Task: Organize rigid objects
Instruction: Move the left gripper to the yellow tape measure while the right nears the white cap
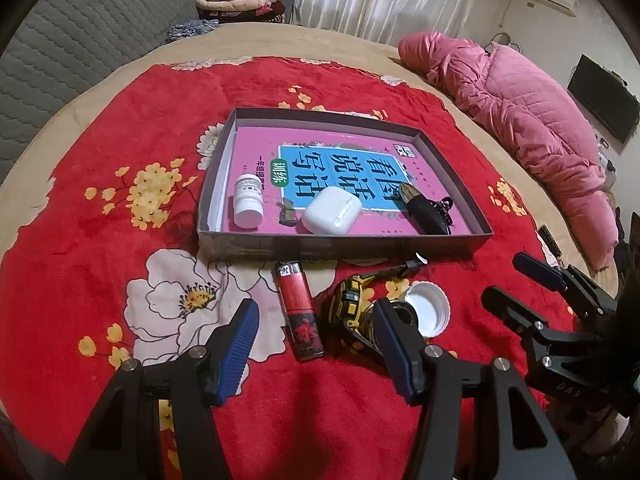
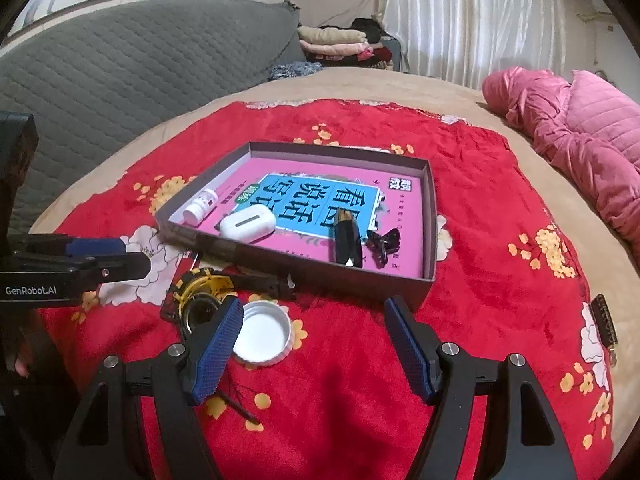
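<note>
Both tools stand with their jaws apart and hold nothing. The left gripper (image 1: 316, 344) hovers over the red floral blanket (image 1: 100, 152), just short of the lighter (image 1: 299, 312). The right gripper (image 2: 312, 344) hovers with its left pad next to the white bottle cap (image 2: 262, 332).

Already in the shallow cardboard box (image 1: 340, 246): a white pill bottle (image 1: 248, 200), a white earbud case (image 1: 331, 215), a black and gold clip-like item (image 1: 424, 212) and a black hair claw (image 2: 382, 244), all lying on a pink book (image 1: 320, 144).

Outside the box, near its front wall, lie the lighter, a yellow and black tape measure (image 1: 348, 308) with its blade partly drawn out, and the cap.

Handling notes, by judgement:
- Lighter: light, stiff, smooth plastic. Grip across the narrow body at mid-length.
- Tape measure: likely the heaviest item. Grip the case across its flat sides, not the loose blade, which would flex.
- Cap: very light and thin-walled. Pinch across the ribbed rim with modest force.

The soft blanket will give under the fingers.
</note>
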`<state>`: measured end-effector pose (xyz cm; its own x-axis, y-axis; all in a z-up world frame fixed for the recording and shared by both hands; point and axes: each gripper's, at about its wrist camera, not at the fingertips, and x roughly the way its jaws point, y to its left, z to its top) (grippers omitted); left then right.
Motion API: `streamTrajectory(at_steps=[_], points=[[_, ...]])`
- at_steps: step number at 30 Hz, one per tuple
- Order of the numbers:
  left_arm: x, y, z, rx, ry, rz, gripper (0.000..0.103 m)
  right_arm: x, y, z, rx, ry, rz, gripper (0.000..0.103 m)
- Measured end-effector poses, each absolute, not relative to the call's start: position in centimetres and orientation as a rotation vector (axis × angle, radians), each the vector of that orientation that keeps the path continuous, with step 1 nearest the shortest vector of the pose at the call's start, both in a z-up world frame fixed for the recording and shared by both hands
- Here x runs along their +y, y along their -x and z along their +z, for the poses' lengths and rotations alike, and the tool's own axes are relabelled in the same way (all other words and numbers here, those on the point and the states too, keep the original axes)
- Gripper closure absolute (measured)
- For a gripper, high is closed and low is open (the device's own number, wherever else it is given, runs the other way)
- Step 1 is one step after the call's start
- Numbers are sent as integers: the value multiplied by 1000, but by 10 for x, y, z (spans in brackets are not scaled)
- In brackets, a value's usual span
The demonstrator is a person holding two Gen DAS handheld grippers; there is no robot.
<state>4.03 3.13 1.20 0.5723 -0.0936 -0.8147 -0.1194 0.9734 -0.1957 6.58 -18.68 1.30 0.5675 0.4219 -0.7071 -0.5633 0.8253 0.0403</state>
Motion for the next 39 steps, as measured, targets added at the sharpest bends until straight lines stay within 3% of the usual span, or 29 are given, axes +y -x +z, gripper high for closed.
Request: streamTrajectory(at_steps=[39], points=[[26,-48,-19,1060,232,4,44,-149,-64,-43,923,367,646,29]])
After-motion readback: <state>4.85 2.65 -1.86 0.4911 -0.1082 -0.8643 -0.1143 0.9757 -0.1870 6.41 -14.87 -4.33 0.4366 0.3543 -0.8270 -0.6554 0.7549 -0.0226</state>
